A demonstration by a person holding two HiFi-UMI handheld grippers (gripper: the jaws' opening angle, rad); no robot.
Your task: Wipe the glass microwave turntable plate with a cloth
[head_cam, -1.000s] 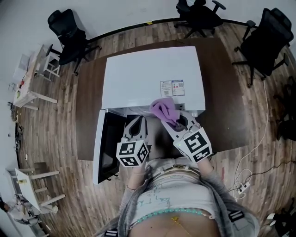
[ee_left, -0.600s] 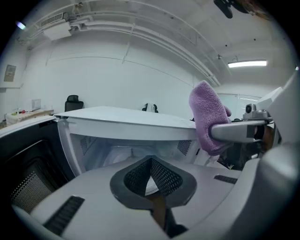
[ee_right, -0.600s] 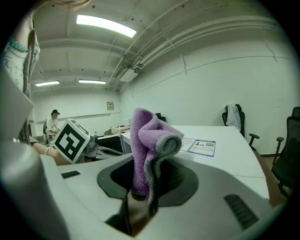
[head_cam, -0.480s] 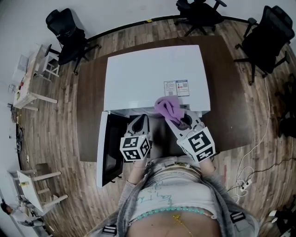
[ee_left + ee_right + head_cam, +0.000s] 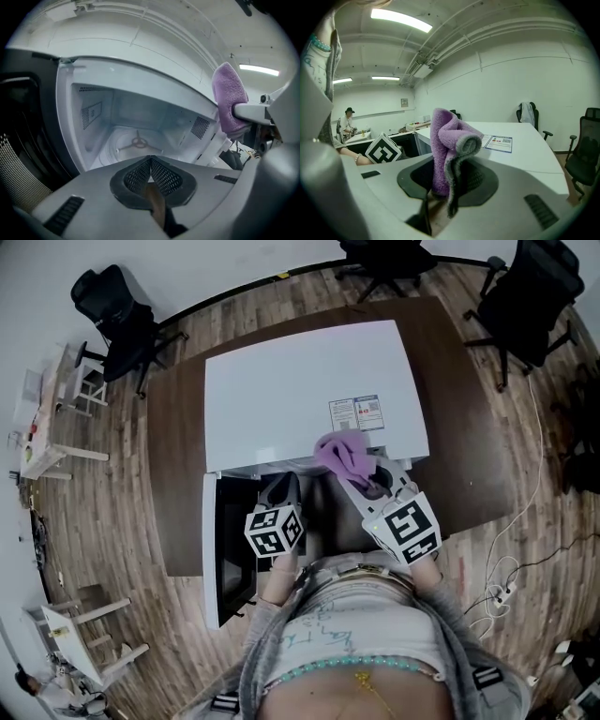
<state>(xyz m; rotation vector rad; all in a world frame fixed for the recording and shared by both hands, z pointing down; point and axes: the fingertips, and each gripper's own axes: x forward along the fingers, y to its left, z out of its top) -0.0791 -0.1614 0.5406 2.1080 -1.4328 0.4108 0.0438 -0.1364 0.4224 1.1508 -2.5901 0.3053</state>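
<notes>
The white microwave (image 5: 300, 395) stands on a dark table with its door (image 5: 225, 549) swung open to the left. Inside the cavity lies the glass turntable plate (image 5: 136, 143) on its roller ring. My left gripper (image 5: 281, 486) is shut and holds nothing; its closed tips (image 5: 150, 164) point into the cavity just in front of the opening. My right gripper (image 5: 361, 479) is shut on a folded purple cloth (image 5: 342, 454), held at the microwave's upper front edge, right of the opening. The cloth (image 5: 447, 140) stands up from the right jaws.
The dark brown table (image 5: 178, 456) carries the microwave. Black office chairs (image 5: 117, 320) (image 5: 534, 287) stand around it on the wooden floor. A power strip with a cable (image 5: 502, 596) lies on the floor at the right. A person (image 5: 347, 123) sits far off at another table.
My left gripper has sunk lower in front of the open cavity. The right gripper with the cloth has stayed about where it was.
</notes>
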